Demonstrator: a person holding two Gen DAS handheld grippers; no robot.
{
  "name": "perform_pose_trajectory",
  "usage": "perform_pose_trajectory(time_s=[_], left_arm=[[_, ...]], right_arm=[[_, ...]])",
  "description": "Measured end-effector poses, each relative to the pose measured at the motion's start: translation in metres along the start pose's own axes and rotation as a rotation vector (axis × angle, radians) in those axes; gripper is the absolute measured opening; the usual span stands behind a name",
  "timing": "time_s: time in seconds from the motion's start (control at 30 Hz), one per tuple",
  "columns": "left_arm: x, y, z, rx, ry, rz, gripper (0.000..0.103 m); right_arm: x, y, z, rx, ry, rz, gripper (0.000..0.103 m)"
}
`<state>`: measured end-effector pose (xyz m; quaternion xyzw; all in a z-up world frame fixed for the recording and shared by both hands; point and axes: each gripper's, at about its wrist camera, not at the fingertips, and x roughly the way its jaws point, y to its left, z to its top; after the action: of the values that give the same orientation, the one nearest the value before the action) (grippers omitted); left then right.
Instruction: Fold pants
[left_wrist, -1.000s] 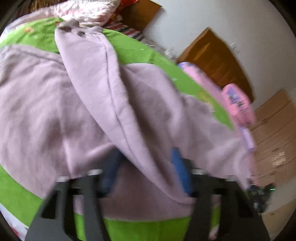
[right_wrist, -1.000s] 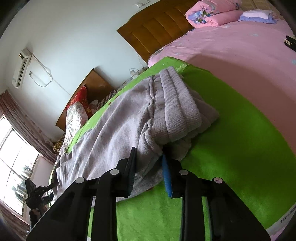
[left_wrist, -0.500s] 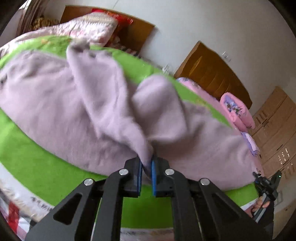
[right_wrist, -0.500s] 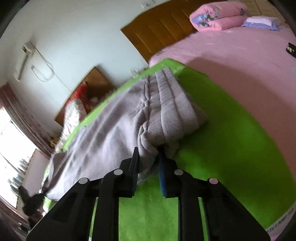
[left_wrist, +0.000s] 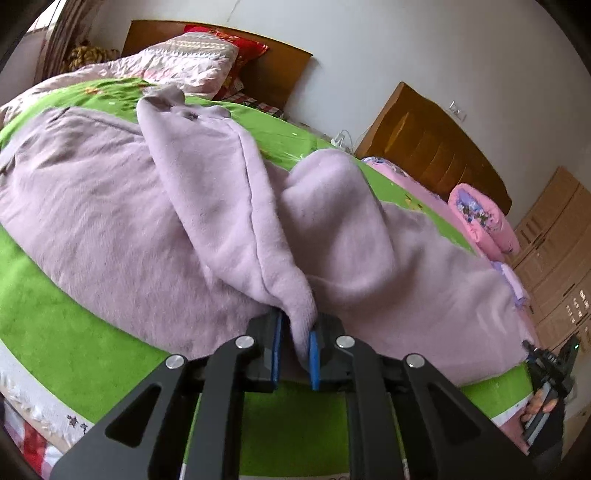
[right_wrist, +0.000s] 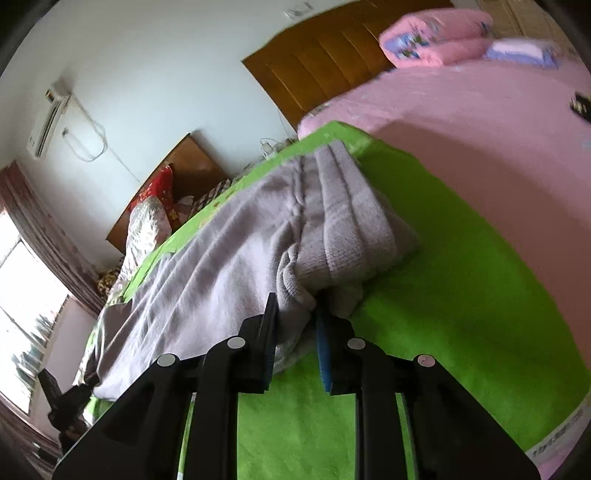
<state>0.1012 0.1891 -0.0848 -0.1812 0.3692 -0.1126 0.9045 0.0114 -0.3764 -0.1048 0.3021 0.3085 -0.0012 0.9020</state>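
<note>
Pale lilac fleece pants (left_wrist: 155, 206) spread lengthwise over a green blanket (left_wrist: 66, 332) on the near bed, waistband end toward the right gripper, leg end toward the left. Ribbed waistband (right_wrist: 354, 221) bunched and raised off the blanket at its near corner. One leg lifted into a long ridge, running from the far edge of the blanket down to the left gripper.

Left gripper (left_wrist: 295, 343) clamped on the hem of that raised leg, blue pads (left_wrist: 276, 343) pressing fleece from both sides, only a narrow gap filled with cloth. Right gripper (right_wrist: 295, 332) closed around the near waistband corner, a fat wad of knit between the jaws, black finger on one side, blue pad on the other.

Judged as the start of the first fold: both ends of the near side pinched and raised, nothing laid over yet. Next move probably calls for lifting both ends together, keeping the cloth taut between them, then carrying the near half across onto the far half so leg lands on leg. Worth watching: thick fleece slipping out of the pinch, and the slack middle dragging or wrinkling on the blanket.

Farther out: a second bed with a pink sheet (right_wrist: 461, 122) just beside, rolled pink quilt (right_wrist: 436, 33) at its wooden headboard (right_wrist: 325, 62), red pillow (left_wrist: 236, 40) and patterned quilt (left_wrist: 184, 62) beyond the blanket, air conditioner (right_wrist: 48, 118) high on the wall, wooden wardrobe (left_wrist: 554, 251) at the side.
</note>
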Motion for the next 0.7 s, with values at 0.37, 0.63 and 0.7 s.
perform_pose_trajectory(time_s=[0.37, 0.63, 0.7], left_arm=[[-0.005, 0.001, -0.007, 0.003, -0.002, -0.04, 0.034], [-0.047, 0.017, 0.023, -0.034, -0.105, 0.017, 0.101], [-0.055, 0.033, 0.033, -0.088, -0.131, 0.05, 0.101]], right_arm=[[0.012, -0.009, 0.003, 0.023, 0.018, -0.045, 0.016], [-0.029, 0.029, 0.023, -0.019, -0.108, -0.262, 0.077], [-0.022, 0.057, 0.038, -0.12, -0.118, -0.26, 0.075]])
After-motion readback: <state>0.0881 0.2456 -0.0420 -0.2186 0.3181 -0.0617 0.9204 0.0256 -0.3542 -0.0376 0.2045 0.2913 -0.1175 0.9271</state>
